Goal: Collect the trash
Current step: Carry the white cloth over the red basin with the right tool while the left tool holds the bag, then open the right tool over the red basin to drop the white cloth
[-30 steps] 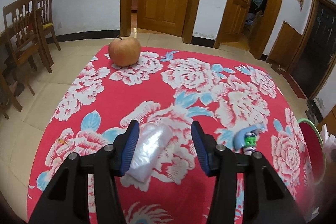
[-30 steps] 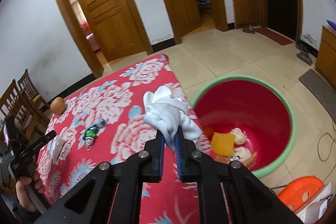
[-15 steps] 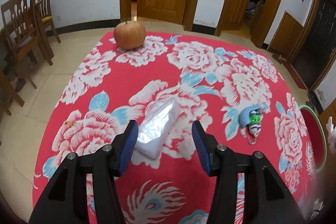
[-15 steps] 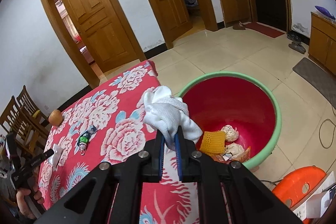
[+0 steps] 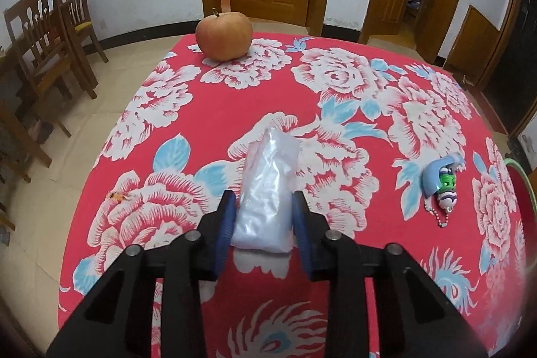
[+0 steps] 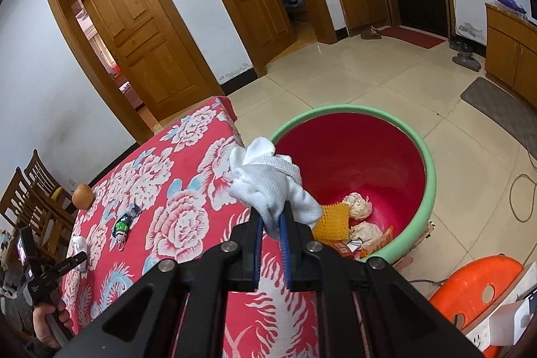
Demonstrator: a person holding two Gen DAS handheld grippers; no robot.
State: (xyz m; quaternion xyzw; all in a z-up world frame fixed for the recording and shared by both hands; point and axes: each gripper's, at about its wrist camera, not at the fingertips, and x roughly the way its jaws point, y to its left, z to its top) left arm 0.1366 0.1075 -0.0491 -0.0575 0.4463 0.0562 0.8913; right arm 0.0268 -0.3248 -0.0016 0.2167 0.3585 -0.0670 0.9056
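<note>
Right wrist: cloth (image 6: 268, 183) over bin (image 6: 428, 156) rim.

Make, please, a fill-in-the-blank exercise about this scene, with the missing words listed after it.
1. The right gripper is shut on a crumpled ____ cloth.
2. The bin with the green rim is ____ inside.
3. The left gripper's blue pads stand on either side of a clear ____ bag.
4. Near the far edge of the flowered tablecloth sits an ____.

Missing words: white; red; plastic; apple
</note>
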